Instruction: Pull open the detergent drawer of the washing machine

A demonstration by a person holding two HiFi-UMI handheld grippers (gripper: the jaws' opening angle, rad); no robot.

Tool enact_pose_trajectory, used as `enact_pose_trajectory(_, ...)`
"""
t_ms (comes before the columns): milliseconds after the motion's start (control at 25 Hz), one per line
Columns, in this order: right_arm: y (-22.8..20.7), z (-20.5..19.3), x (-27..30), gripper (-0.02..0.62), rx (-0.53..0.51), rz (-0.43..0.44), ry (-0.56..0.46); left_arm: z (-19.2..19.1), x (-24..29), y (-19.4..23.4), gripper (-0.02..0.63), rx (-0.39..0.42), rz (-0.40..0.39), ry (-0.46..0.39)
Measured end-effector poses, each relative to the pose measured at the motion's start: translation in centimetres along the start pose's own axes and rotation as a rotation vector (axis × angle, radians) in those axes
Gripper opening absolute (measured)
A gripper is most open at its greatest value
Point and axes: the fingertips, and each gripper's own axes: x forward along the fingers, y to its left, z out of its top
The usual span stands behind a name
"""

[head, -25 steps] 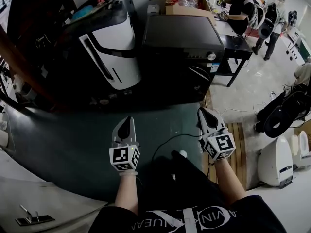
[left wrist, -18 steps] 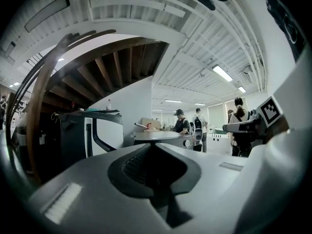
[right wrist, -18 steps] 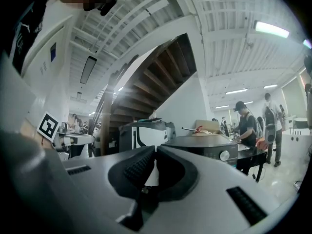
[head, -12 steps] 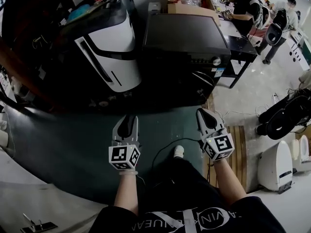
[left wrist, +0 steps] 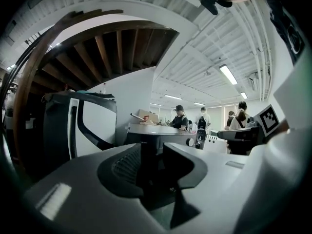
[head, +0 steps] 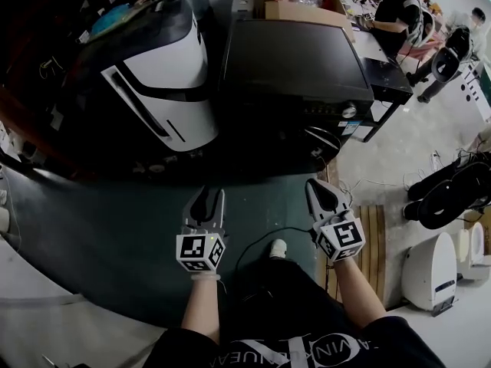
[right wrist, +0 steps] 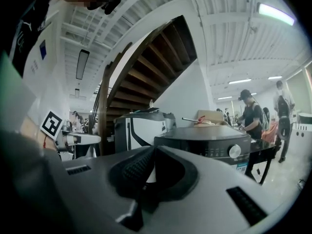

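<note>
Right gripper (right wrist: 155, 151) jaws meet, plain only in its own view.

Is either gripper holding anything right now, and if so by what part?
Nothing is held. The left gripper's jaws are opening with nothing between them; the right gripper's jaws are together and empty. Both are short of the washing machine.

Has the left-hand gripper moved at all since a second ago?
Yes. The left gripper has come closer to the black washing machine; the floor strip between them is narrower. Its jaws are opening, empty.
</note>
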Motion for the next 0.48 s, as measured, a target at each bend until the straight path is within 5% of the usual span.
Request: enact_pose_trajectory(480,-5.3,-3.0,7.2,0.015,0.054,0.032,0.059,-2.7,9.4,1.5,0.144,-0.052,0.006,0.072)
